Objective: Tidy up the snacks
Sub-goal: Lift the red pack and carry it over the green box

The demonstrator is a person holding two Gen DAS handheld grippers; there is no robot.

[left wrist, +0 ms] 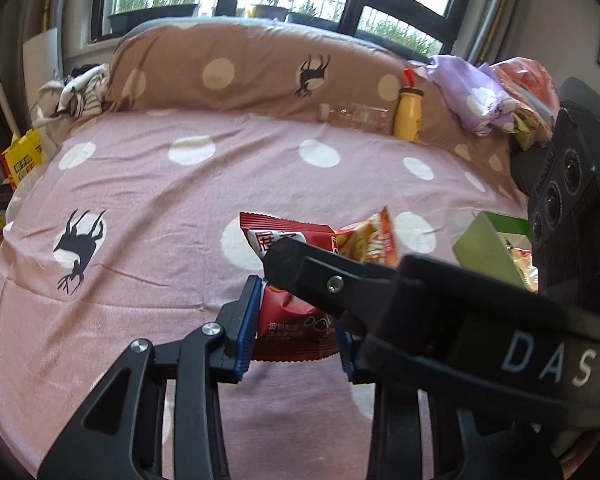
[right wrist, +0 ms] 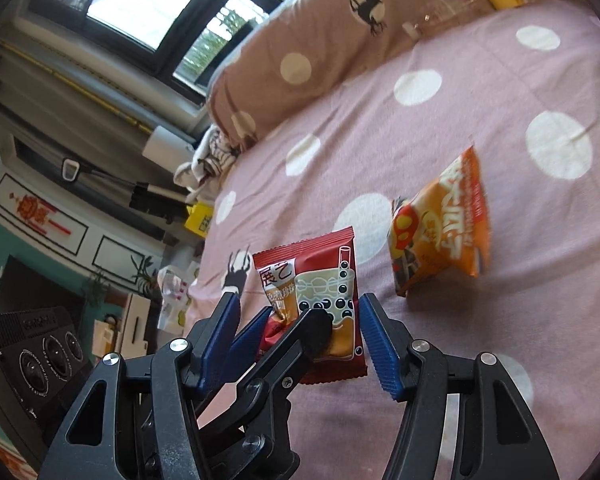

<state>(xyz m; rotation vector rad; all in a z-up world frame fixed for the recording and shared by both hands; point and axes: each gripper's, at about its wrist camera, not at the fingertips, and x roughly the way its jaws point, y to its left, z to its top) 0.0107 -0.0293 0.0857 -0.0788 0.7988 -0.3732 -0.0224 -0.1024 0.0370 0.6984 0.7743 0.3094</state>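
A red bubble-tea snack packet [left wrist: 292,320] [right wrist: 320,280] hangs above the pink dotted bedsheet [left wrist: 160,208]. My left gripper [left wrist: 296,334] [right wrist: 284,328] is shut on its crumpled lower part. My right gripper [right wrist: 298,340] brackets both the packet and the left fingers. Its right pad lies against the packet's edge, and its left pad sits by the left gripper's blue pad. One black right finger [left wrist: 300,264] crosses the packet in the left wrist view. An orange snack packet [right wrist: 440,232] [left wrist: 368,240] lies on the sheet just beyond.
An open green box [left wrist: 484,248] holding snacks stands at the right. A yellow bottle [left wrist: 407,114] and a clear bottle [left wrist: 356,114] lean on the brown pillow [left wrist: 220,68]. Crumpled clothes [left wrist: 480,100] are heaped at the back right. The bed's left edge drops to floor clutter.
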